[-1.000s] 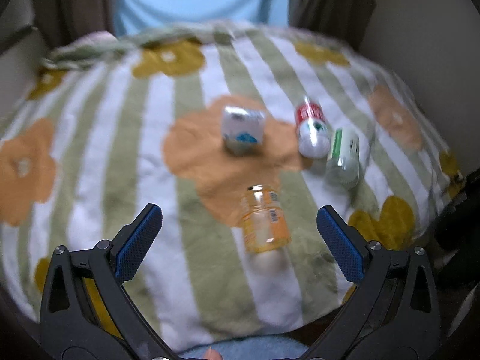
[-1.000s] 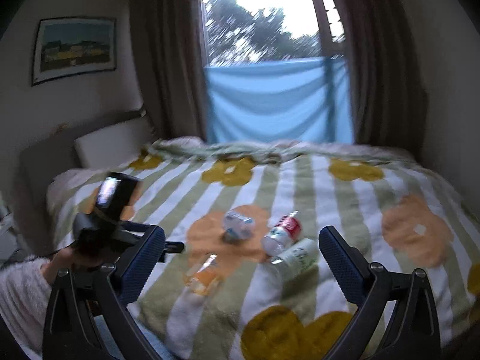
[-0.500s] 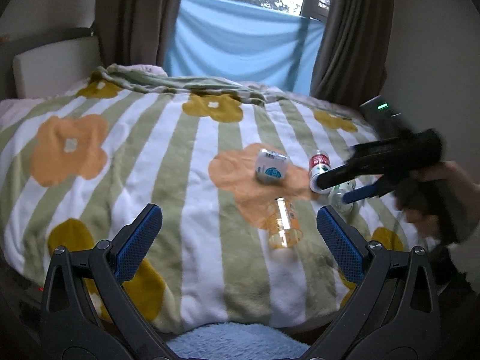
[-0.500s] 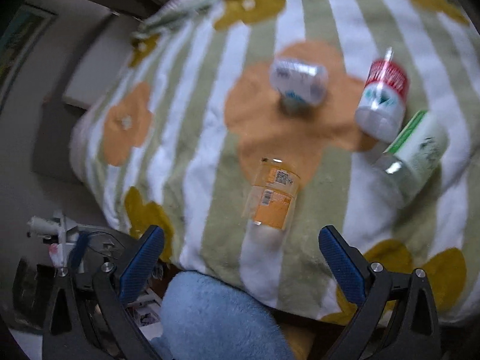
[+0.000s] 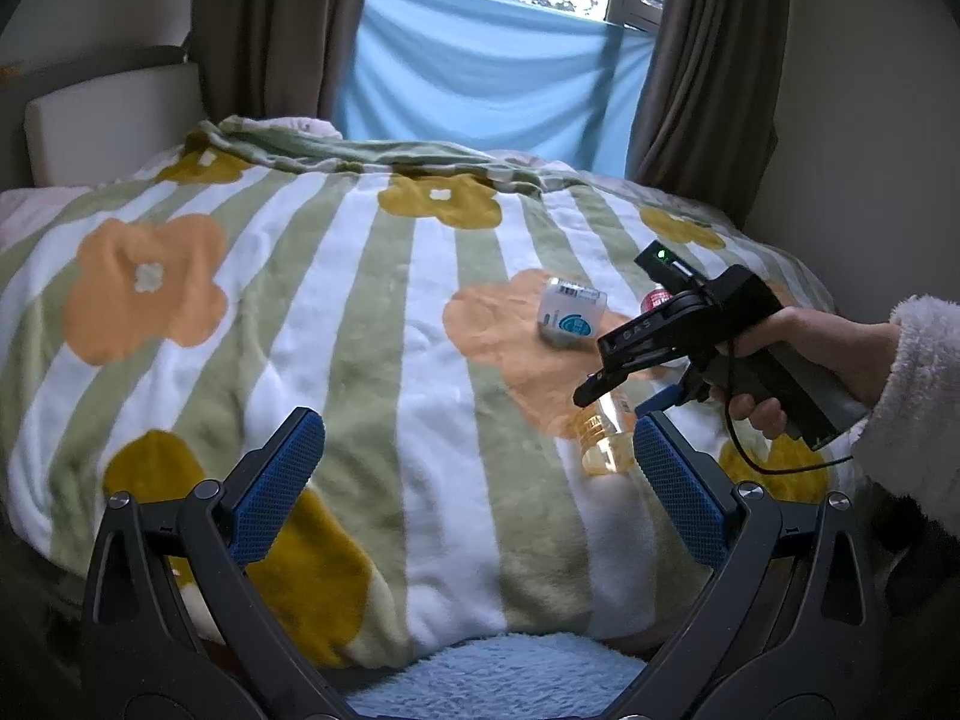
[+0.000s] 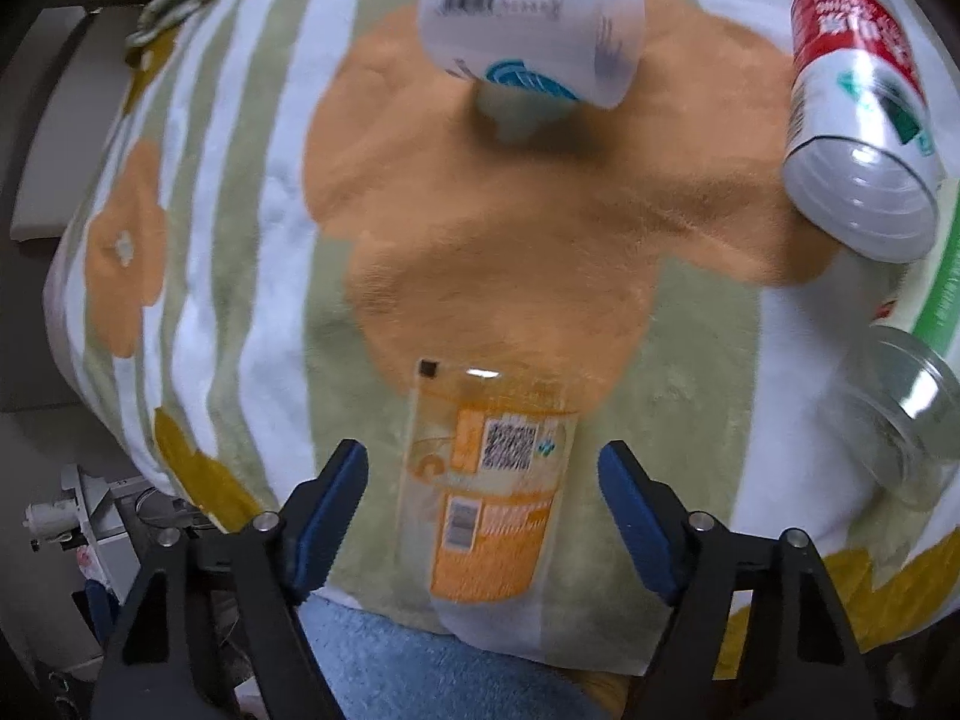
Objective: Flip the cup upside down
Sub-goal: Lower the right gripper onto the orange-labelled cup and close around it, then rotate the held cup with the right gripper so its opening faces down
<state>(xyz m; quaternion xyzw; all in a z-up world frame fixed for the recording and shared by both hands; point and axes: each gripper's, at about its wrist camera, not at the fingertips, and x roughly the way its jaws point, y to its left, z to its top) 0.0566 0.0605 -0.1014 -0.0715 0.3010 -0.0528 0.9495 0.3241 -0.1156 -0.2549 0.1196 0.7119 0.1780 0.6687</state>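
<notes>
Right gripper (image 6: 483,501) has its jaws spread wide, one blue pad on each side of the orange cup (image 6: 489,489), neither pad touching it. That cup lies on its side on the blanket (image 6: 252,228), clear-walled with an orange label and a code patch facing up, its far end pointing away from the camera. From the left wrist view the right gripper (image 5: 609,387) slants down and to the left over the same cup (image 5: 606,435), held by a right hand (image 5: 798,360) wrapped around the handle, the wrist in a fluffy white sleeve (image 5: 918,420); a green light shows on the box atop the tool.

Left gripper (image 5: 474,489) is likewise wide open with nothing between its pads, held level and low at the near edge of the bed, well to the left of the cup.

Farther out on the blanket's orange flower, a white cup (image 6: 531,30) with a blue mark rests tipped, mouth toward the fabric. To the right a red cup (image 6: 858,138) lies on its side with its open end toward the camera, and just beside it a green cup (image 6: 924,372) lies at the frame edge. Brown curtains (image 5: 258,30) and a blue cloth (image 5: 486,78) hang behind the bed.
</notes>
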